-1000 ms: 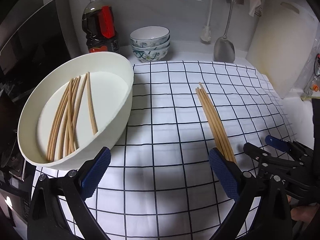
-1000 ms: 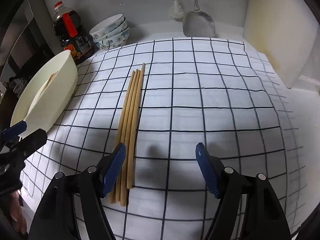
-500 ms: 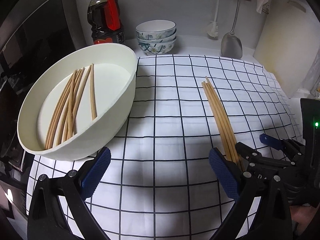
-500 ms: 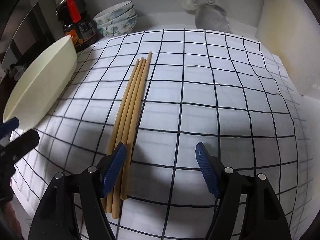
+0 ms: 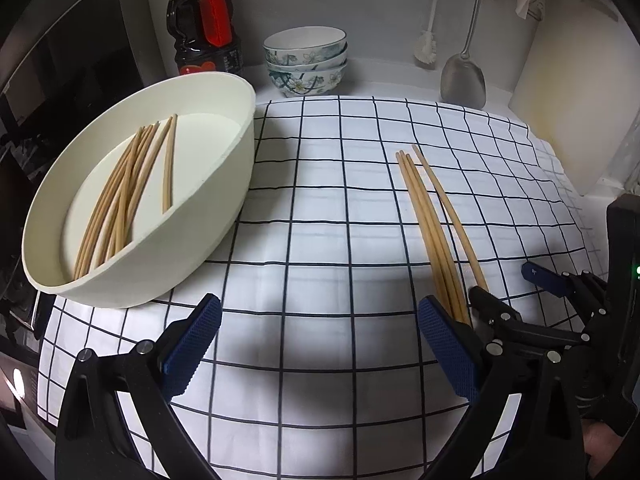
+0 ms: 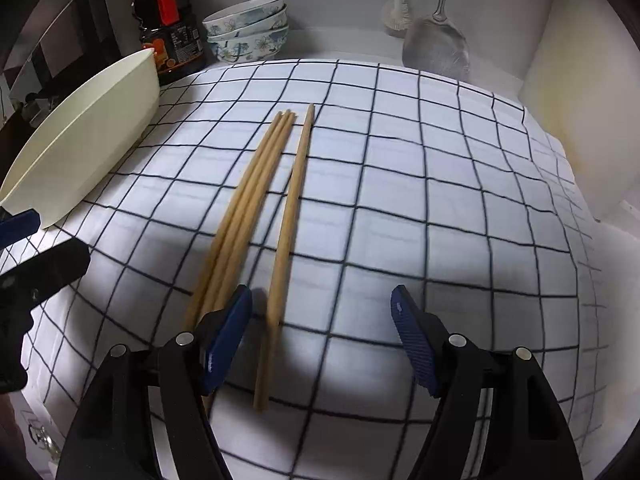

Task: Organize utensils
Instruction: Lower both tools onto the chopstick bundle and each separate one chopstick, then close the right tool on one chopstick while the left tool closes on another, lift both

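Right gripper [image 6: 320, 336] is hanging released over the near ends of four chopsticks [image 6: 256, 216] lying on the cloth right of the basin [image 5: 224, 184]. One stick [image 6: 288, 232] is sitting between its jaws, long axis running away. Left gripper [image 5: 320, 344], released, is standing farther off.

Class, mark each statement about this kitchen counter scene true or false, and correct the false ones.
1. Four wooden chopsticks lie on the white black-grid cloth. True.
2. The cream oval tub is empty. False: it holds several chopsticks.
3. The right gripper is clamped on a chopstick. False: its jaws stand open around one chopstick's near end.
4. Patterned ceramic bowls are stacked beside a dark sauce bottle. True.
5. The metal spatula lies on the cloth. False: it stands against the back wall.
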